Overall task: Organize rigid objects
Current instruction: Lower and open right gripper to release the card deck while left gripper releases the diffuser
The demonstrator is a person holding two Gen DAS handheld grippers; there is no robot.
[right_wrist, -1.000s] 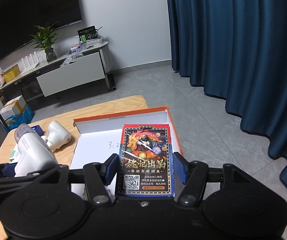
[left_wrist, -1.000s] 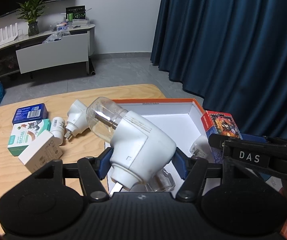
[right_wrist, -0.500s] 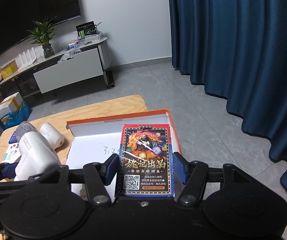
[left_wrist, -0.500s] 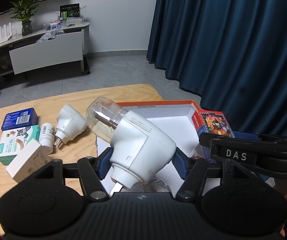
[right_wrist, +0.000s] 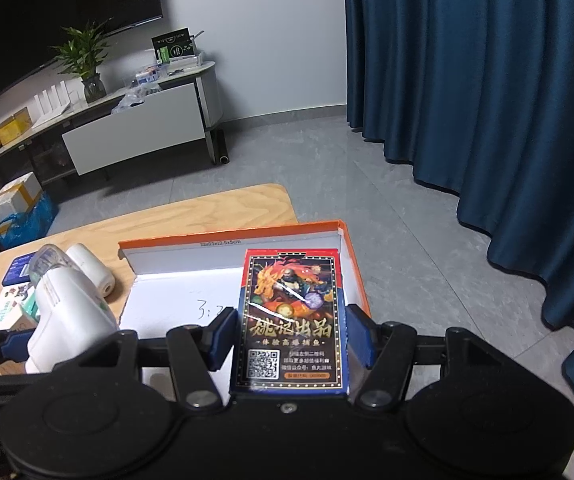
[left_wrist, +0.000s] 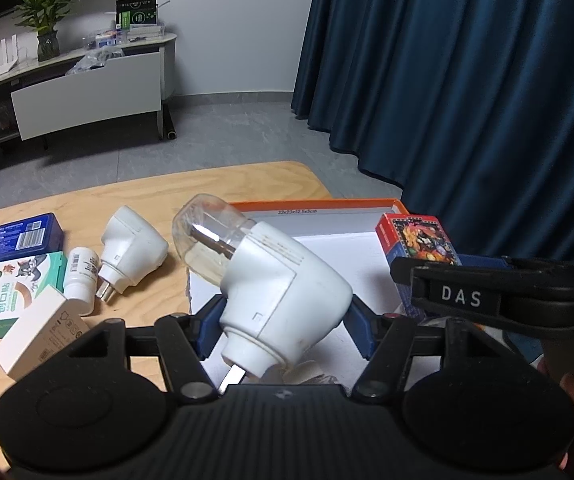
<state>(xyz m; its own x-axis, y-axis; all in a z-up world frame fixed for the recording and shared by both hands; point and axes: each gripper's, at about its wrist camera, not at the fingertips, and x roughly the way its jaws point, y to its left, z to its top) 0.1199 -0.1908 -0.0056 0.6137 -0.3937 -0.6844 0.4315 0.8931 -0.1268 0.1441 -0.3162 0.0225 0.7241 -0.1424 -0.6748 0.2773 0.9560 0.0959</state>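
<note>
Item one: white plug-in device (left_wrist: 283,300) with a clear bottle on its nose, pinched across its body by my left claw (left_wrist: 283,320), held tilted above the near left corner of the box.
Item two: red and blue card pack (right_wrist: 293,320), pinched flat between the pads of my right claw (right_wrist: 291,336), face up, above the right side of the box.
Item three: orange-rimmed box (right_wrist: 231,236), white inside, on the right end of the tabletop (left_wrist: 147,188); something pale lies in it under my left claw, too hidden to name.
Loose on the tabletop, left of the box: second white plug-in device (left_wrist: 131,248), small white bottle (left_wrist: 81,276), blue tin (left_wrist: 25,236), green and white carton (left_wrist: 19,292), plain white carton (left_wrist: 39,332).
Risks, as I judge them: the rounded device may roll in the pads; both claws sit close together and could knock while lowering; a drop onto what is already in the box could tip the load.
</note>
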